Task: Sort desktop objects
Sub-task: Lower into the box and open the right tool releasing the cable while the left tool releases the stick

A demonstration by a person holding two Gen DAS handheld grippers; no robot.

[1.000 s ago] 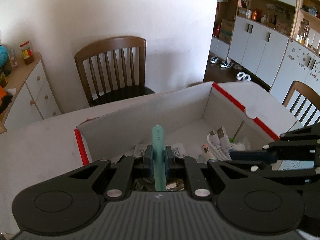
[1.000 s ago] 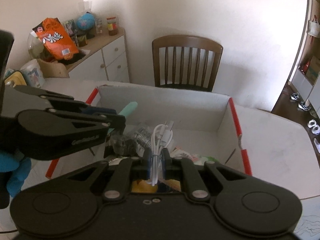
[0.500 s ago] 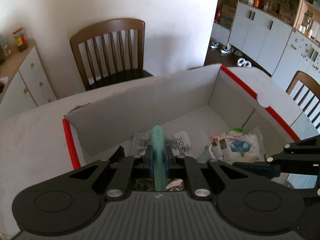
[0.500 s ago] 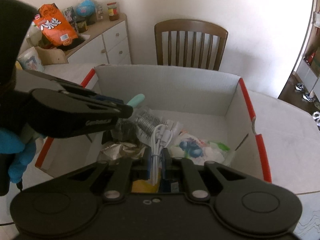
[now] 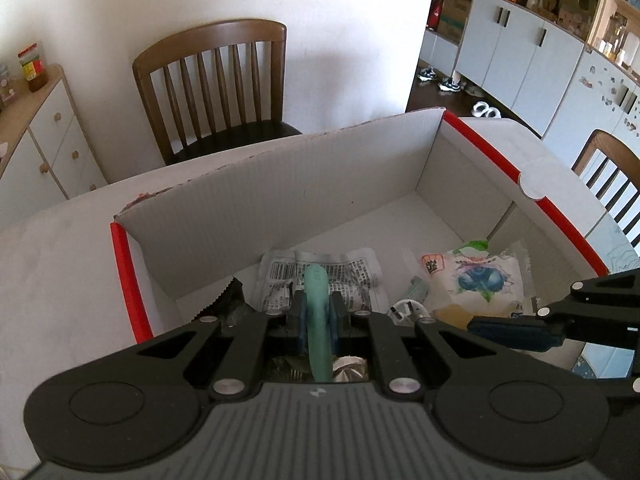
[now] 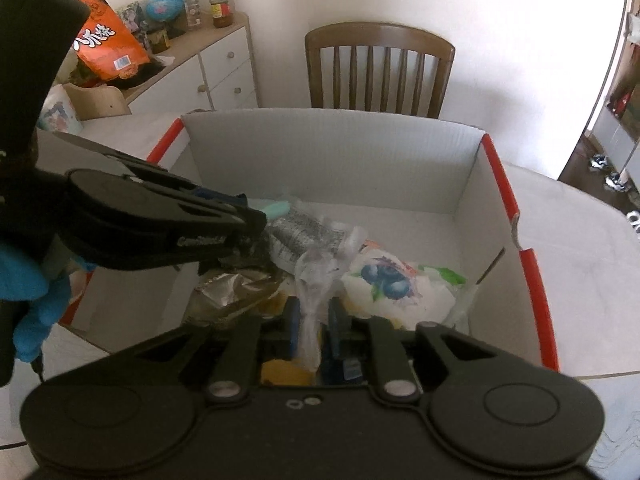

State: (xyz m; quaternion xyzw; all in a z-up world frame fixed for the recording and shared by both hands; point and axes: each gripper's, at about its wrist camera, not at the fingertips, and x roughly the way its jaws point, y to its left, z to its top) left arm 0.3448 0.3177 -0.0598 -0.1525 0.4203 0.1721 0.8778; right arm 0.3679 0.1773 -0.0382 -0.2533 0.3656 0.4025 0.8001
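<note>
**Both hand-held grippers over the open box**

The left hand-held gripper [image 5: 316, 316] is clamped on a slim mint-green stick [image 5: 317, 300], poised above the red-edged cardboard box [image 5: 280, 200] on the bench [image 5: 60, 260]. The right hand-held gripper [image 6: 314, 320] has just been easing apart; a clear plastic wrapper [image 6: 311, 300] stands between its blue pads, contact unclear. A white cable [image 5: 408, 309] lies inside beside a blueberry packet [image 6: 396, 284].

No label reads clearly; the orange snack bag [image 6: 108, 46] bears blurred characters.
</note>
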